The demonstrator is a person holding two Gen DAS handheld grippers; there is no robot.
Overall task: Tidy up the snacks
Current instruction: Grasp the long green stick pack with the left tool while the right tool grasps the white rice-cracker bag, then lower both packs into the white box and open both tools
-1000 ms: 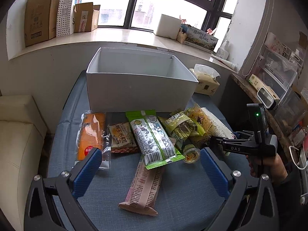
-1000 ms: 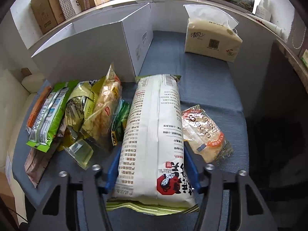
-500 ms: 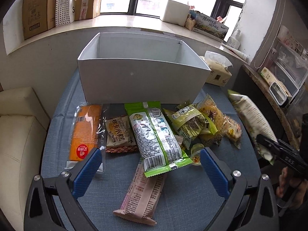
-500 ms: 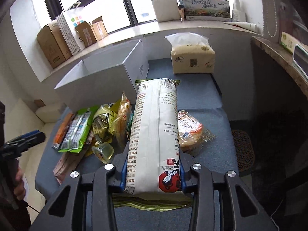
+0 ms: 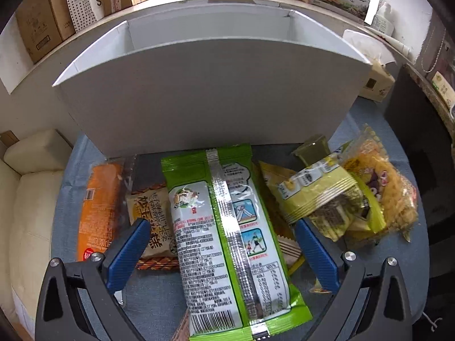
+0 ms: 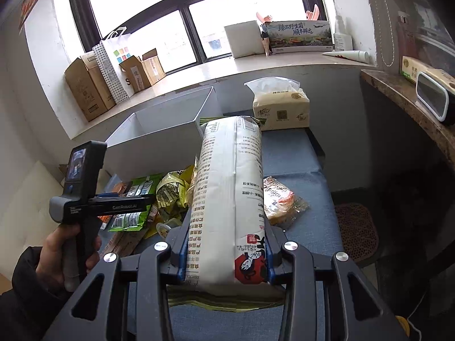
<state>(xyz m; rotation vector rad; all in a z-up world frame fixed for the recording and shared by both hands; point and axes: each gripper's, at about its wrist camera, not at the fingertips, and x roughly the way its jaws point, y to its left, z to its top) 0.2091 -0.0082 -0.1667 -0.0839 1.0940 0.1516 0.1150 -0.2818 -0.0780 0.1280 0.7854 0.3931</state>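
Snacks: most are lying in a heap on the blue cloth [image 5: 93, 307] in front of the white box [image 5: 204, 99]; one is being carried.
R tongs [image 6: 226, 255]: jaws clamping both sides of a long white packet [image 6: 230, 196], lifted off the cloth, far end pointing twd the box's near corner.
L tongs [image 5: 220, 253]: jaws standing wide, pads touching nothing; hanging over the green-edged packet [image 5: 227, 241], which is lying lengthwise between them.
Beside L tongs: orange bar [image 5: 98, 210] and small tan pack [image 5: 155, 213] to the left; yellow packs [image 5: 327, 196] and golden bag [image 5: 381, 193] to the right.
Beside R tongs: round cake pack [image 6: 278, 199] lying just right of the white packet; tissue pack [image 6: 280, 109] further ahead.
Progress: box interior looking empty as far as visible, so nothing is sorted yet; whole heap plus cake pack are left.
Edges: box's near wall is standing tall ahead of both tongs; packets need lifting over it.
Room: open air above box; heap is crowded, packs overlapping, so L pads risk catching neighbours.
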